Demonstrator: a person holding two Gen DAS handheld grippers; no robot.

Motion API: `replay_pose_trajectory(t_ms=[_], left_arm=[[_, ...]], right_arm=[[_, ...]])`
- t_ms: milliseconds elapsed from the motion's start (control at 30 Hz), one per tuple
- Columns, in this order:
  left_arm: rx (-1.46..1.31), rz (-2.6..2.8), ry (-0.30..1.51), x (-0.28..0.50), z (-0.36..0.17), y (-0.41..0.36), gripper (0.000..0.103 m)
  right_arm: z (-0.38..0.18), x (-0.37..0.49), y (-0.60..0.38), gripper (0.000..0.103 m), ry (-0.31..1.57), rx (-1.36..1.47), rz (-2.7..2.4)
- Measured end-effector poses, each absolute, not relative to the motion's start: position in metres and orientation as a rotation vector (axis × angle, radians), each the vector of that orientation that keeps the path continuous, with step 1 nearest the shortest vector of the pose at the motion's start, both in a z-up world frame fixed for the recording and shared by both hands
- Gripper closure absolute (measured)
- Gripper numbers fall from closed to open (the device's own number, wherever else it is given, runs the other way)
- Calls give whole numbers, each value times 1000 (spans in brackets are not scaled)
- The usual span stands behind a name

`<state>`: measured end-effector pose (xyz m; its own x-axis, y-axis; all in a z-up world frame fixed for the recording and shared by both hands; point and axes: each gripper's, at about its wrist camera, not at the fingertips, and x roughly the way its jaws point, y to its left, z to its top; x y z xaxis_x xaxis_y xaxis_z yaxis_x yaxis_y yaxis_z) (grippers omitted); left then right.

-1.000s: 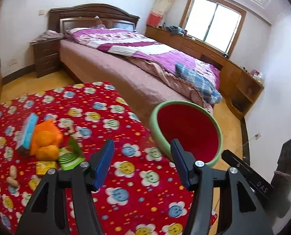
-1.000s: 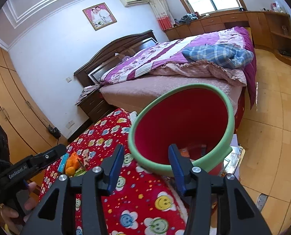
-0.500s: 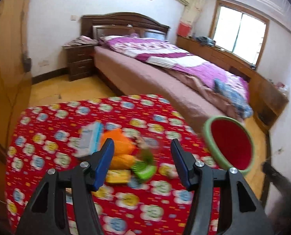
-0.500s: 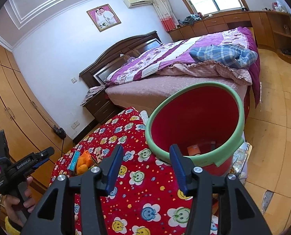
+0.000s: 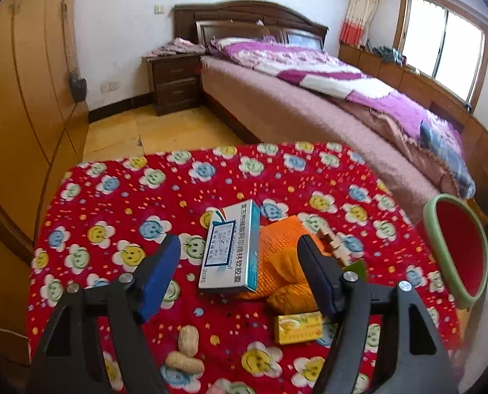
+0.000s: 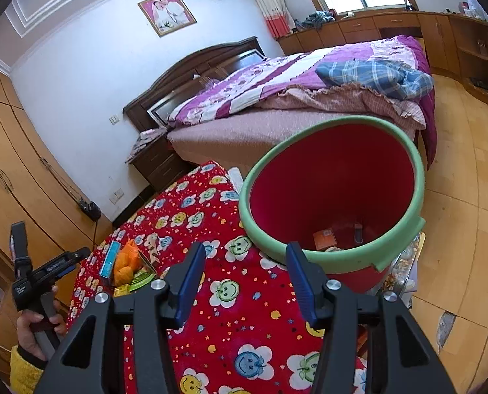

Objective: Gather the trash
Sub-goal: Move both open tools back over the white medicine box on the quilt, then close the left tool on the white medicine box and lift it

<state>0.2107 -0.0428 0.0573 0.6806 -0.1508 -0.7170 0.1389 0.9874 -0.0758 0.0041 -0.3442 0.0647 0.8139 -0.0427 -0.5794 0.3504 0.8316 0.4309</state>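
A pile of trash lies on the red flowered tablecloth (image 5: 145,197): a white and teal medicine box (image 5: 230,251), orange peel (image 5: 283,262), a small yellow packet (image 5: 298,328) and two peanuts (image 5: 186,349). My left gripper (image 5: 239,277) is open and empty, hovering just above and in front of the box. A red bin with a green rim (image 6: 336,197) stands past the table's right edge, with a few scraps inside. My right gripper (image 6: 245,282) is open and empty, in front of the bin. The pile also shows in the right wrist view (image 6: 127,264).
A large bed (image 5: 309,92) stands behind the table, with a nightstand (image 5: 174,82) at its head. Wooden wardrobes (image 5: 20,98) line the left wall. Papers (image 6: 405,269) lie on the wooden floor beside the bin.
My left gripper has swung left from the bin to the trash pile and now hovers over the box. My right gripper has drawn back slightly from the bin. Both stay open.
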Motion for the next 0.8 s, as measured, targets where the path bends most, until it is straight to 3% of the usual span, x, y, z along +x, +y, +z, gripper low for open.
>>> replay_pose_trajectory(t_ms=[267, 567, 633, 700, 800], left_arm=[[24, -131, 887, 251, 14, -43, 30], [-139, -157, 959, 263, -9, -23, 30], [-150, -152, 950, 260, -8, -20, 36], [-152, -160, 952, 258, -6, -19, 51], [-171, -179, 940, 252, -1, -15, 53]], right_arm=[[54, 25, -342, 49, 629, 546, -225], [42, 41, -339, 49, 672, 552, -211], [41, 42, -336, 49, 677, 548, -206], [42, 42, -334, 49, 678, 545, -201], [44, 42, -330, 49, 674, 535, -193]])
